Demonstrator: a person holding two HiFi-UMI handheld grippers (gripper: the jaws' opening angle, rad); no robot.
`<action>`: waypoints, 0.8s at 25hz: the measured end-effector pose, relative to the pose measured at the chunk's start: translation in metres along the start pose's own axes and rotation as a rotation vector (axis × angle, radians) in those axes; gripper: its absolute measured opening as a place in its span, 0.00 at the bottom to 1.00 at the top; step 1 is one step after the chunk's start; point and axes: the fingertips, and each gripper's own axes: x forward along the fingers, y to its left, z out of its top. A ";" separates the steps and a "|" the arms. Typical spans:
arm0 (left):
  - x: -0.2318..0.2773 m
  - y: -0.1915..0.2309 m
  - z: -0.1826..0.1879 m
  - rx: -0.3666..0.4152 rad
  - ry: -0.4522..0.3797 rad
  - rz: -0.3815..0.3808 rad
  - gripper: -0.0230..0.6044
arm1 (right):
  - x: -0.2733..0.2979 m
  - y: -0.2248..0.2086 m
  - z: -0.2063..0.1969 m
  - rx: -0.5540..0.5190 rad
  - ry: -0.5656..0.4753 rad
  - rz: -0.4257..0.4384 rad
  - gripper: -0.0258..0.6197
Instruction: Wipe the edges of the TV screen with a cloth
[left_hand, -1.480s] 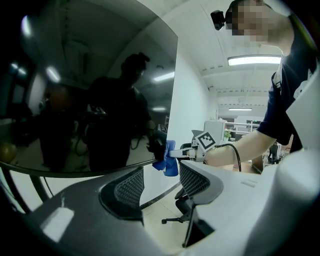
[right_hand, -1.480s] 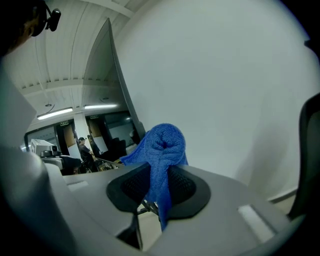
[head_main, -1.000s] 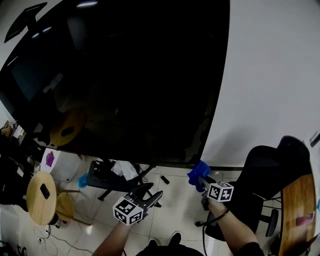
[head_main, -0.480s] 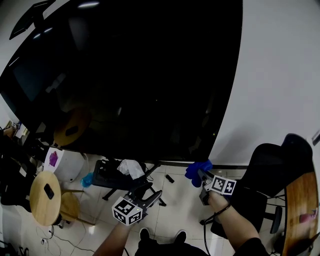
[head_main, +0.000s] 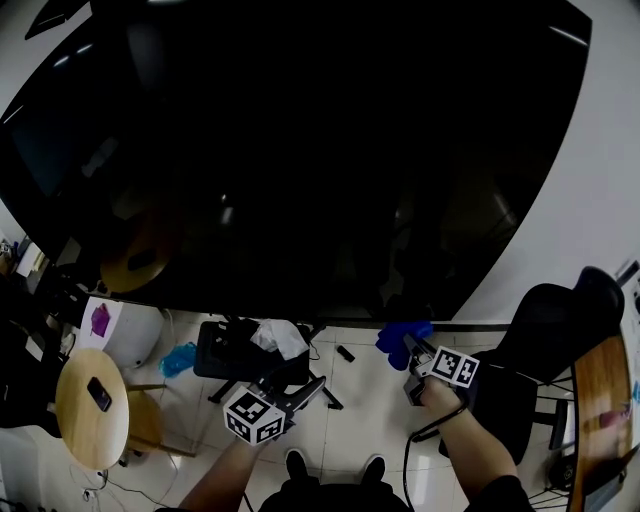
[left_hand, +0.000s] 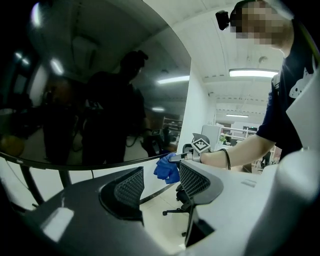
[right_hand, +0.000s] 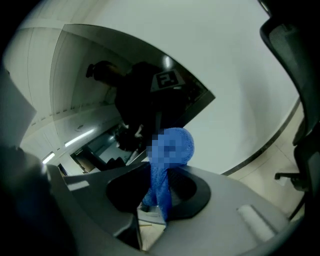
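Observation:
A large black TV screen (head_main: 300, 150) fills most of the head view, and its bottom edge runs just above both grippers. My right gripper (head_main: 410, 352) is shut on a blue cloth (head_main: 400, 337), which bunches up just under the TV's bottom edge towards its right end. In the right gripper view the cloth (right_hand: 159, 192) hangs between the jaws of that gripper (right_hand: 157, 202), in front of the TV's corner (right_hand: 125, 90). My left gripper (head_main: 300, 392) is lower and to the left, open and empty. The left gripper view looks between the jaws of the left gripper (left_hand: 162, 187) at the cloth (left_hand: 167, 169) and the screen (left_hand: 75, 100).
A black office chair (head_main: 545, 340) stands right of my right arm, with a wooden table (head_main: 595, 400) beyond it. Under the TV there is a black stand (head_main: 235, 350) with a white rag. Round wooden stools (head_main: 85, 395) are at the left. White wall (head_main: 610, 150) borders the TV.
The head view has swung right, so the TV's right edge now lies much farther right. Both grippers stay at about the same place below the bottom edge, the cloth still held.

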 end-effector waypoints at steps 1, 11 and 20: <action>-0.011 0.009 0.001 0.002 -0.001 -0.009 0.38 | 0.005 0.007 -0.006 -0.006 -0.002 -0.006 0.19; -0.077 0.067 -0.006 0.010 0.032 -0.037 0.38 | 0.054 0.064 -0.051 -0.032 -0.005 -0.012 0.19; -0.105 0.081 -0.010 0.000 0.012 0.035 0.38 | 0.091 0.107 -0.082 -0.056 0.063 0.078 0.19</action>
